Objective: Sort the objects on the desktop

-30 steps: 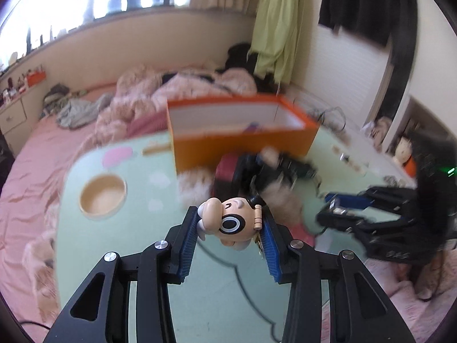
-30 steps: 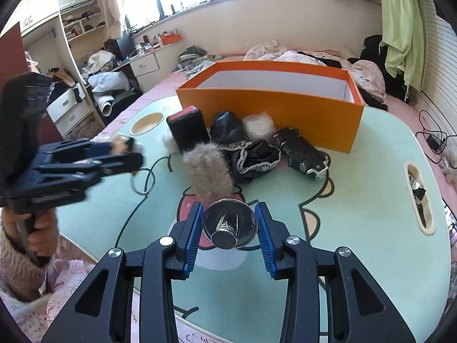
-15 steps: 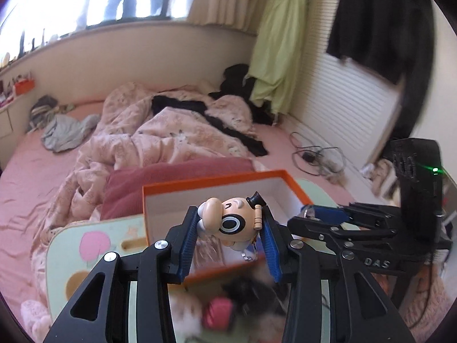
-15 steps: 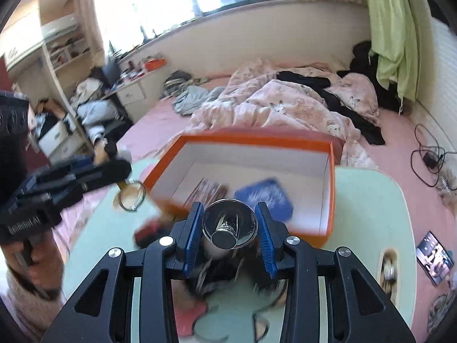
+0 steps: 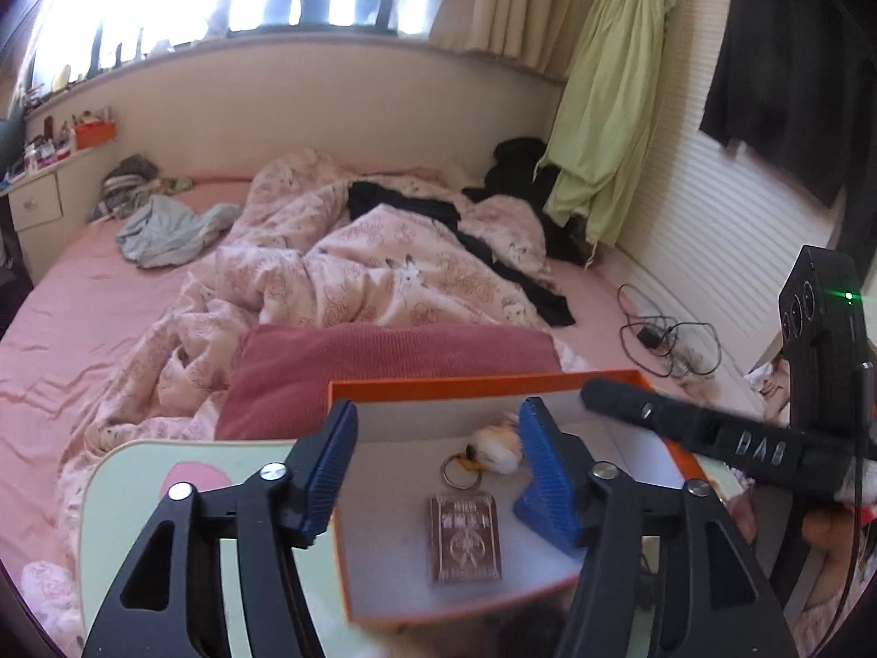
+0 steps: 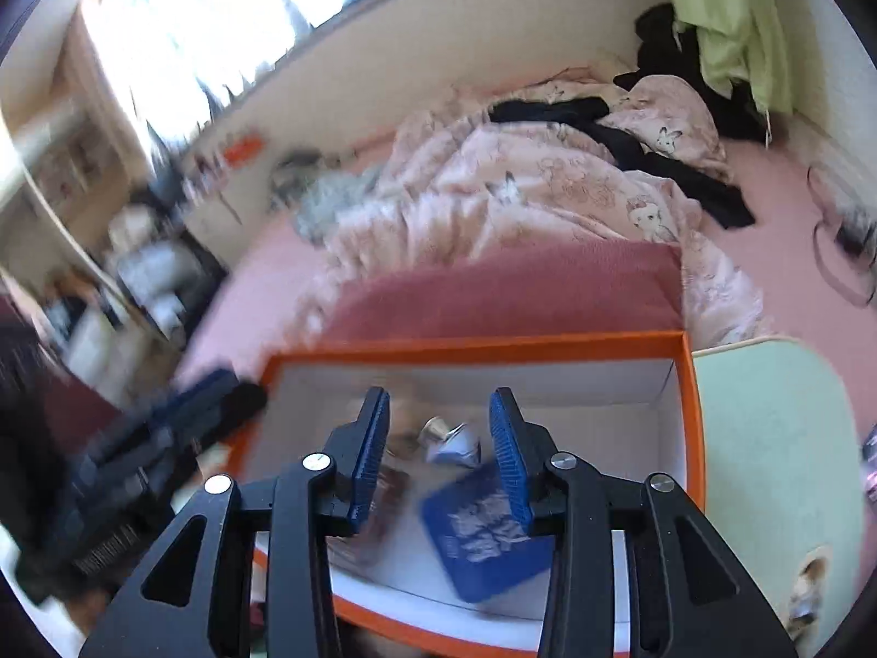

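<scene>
Both grippers hang over the orange box (image 5: 482, 384) with a white inside. My left gripper (image 5: 438, 466) is open and empty. Below it the cartoon figure keychain (image 5: 493, 449) with its metal ring lies on the box floor, beside a brown card pack (image 5: 465, 537). My right gripper (image 6: 438, 455) is open and empty above the box (image 6: 692, 438). A small silver metal piece (image 6: 438, 433), blurred, lies below it next to a blue card (image 6: 482, 543). The right gripper's arm shows in the left wrist view (image 5: 712, 427).
The box stands at the far edge of the pale green table (image 6: 767, 438). Behind it are a red pillow (image 5: 394, 367) and a bed with a pink quilt (image 5: 356, 263). Dark fluffy things (image 5: 526, 630) lie in front of the box.
Both grippers moved forward over the box and opened. The figure keychain dropped from the left one and the silver piece from the right one into the box.
</scene>
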`<state>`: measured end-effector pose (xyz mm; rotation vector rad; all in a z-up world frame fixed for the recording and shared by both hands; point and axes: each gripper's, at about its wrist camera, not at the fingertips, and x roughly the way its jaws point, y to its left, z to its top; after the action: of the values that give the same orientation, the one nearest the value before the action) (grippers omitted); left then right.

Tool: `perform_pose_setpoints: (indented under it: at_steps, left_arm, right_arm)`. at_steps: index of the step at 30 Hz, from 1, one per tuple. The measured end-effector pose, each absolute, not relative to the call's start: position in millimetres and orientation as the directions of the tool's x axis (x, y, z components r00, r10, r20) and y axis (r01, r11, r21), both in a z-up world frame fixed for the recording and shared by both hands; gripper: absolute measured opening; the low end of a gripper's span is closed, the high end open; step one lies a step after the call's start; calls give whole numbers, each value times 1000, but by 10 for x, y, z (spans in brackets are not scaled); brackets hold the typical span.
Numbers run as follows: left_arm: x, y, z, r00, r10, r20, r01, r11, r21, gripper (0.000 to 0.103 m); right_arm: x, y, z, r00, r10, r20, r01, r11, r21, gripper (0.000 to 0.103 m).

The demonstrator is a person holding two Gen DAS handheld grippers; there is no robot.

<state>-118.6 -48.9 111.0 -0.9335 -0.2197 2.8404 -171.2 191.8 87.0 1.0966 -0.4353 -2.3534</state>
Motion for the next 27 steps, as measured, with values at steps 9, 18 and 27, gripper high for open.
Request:
perform_pose_setpoints:
  at_steps: [9, 18, 27]
  left_arm:
    - [-139, -489, 855, -751, 198, -629, -98, -977, -191, 93]
    - [264, -94, 200, -614, 194, -765, -158, -980, -122, 93]
    - [418, 127, 41, -664, 57, -746, -132, -990, 41, 103]
  right_arm:
    - [-710, 2041, 880, -582, -470, -664, 356, -881, 312, 52]
    - [37, 1974, 338, -523, -332, -785, 356, -922, 152, 52]
    - [72, 1969, 226, -517, -278, -810, 348, -932, 98, 94]
